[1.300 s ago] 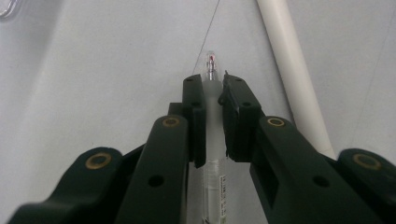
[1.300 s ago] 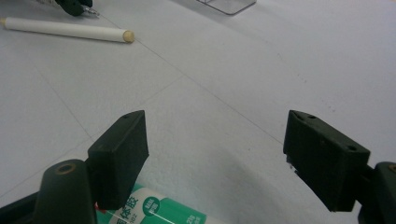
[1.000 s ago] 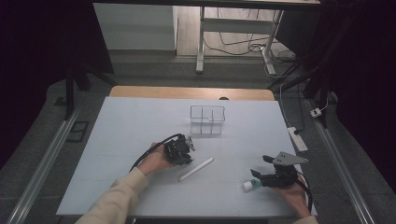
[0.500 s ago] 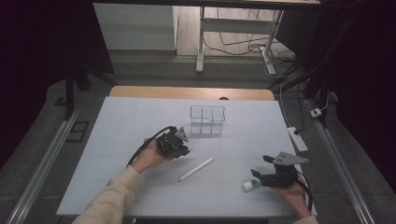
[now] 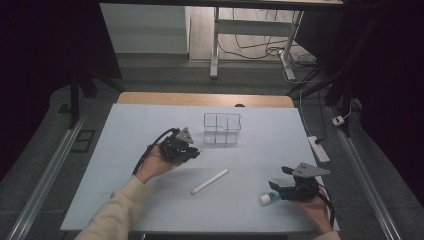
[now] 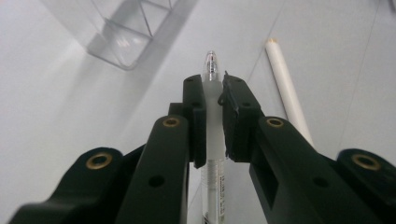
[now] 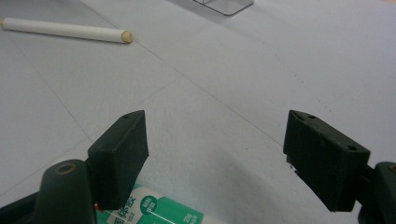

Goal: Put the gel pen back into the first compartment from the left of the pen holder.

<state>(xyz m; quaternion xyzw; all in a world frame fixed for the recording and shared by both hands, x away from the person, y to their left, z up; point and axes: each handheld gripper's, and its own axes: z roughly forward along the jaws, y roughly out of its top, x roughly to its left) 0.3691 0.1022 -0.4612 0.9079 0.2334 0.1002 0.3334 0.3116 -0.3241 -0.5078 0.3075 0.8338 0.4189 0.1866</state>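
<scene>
Left tongs (image 6: 214,119) clamp a clear pen (image 6: 212,100); right tongs (image 7: 215,158) gape wide, empty.

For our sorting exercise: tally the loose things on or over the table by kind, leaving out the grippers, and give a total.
Clear pen, in the left gripper: 1
White stick: 1
Green-and-white tube, by the right gripper: 1
Clear divided organiser: 1
Total: 4

Pen (image 6: 212,135) barrel runs off the bottom edge; green-labelled tube (image 7: 154,213) cut off below, its print too blurred to read.
</scene>
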